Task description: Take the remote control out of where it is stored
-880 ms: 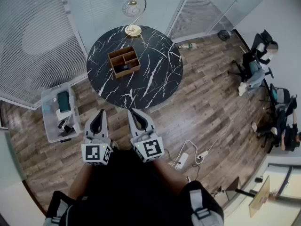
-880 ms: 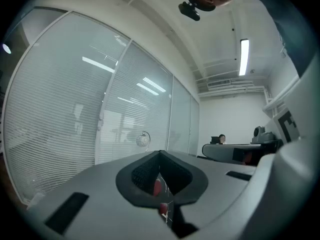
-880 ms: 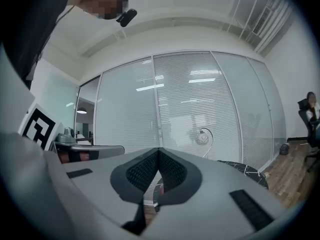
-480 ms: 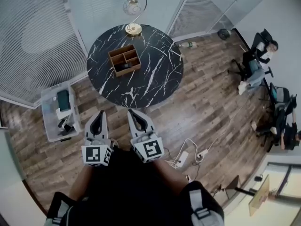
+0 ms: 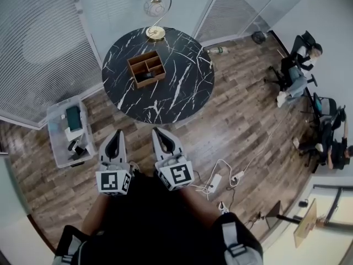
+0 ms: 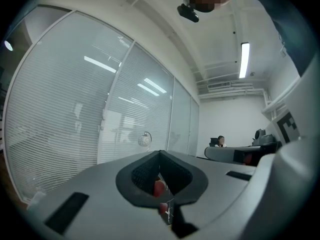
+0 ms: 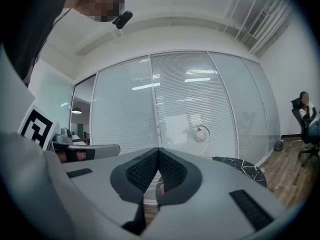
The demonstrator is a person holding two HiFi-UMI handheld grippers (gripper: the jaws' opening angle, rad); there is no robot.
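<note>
A wooden organiser box (image 5: 146, 69) stands on the round black marble table (image 5: 176, 93), towards its far left. A dark remote control (image 5: 144, 78) lies in the box's near compartment. My left gripper (image 5: 116, 132) and right gripper (image 5: 156, 130) are held side by side close to my body, over the wooden floor and short of the table's near edge. Both point level towards the table, and both are shut with nothing in them. In the left gripper view the left gripper (image 6: 160, 153) has its jaws meeting at the tips, and so does the right gripper (image 7: 158, 149) in its own view.
A gold-based globe lamp (image 5: 156, 33) stands at the table's far edge. A clear plastic bin (image 5: 69, 131) of items sits on the floor at left. A power strip with cables (image 5: 216, 184) lies at right. People sit at desks (image 5: 298, 65) far right. Glass walls with blinds stand behind.
The head view has drifted slightly. Both grippers stay in about the same place before my body, shut as before.
</note>
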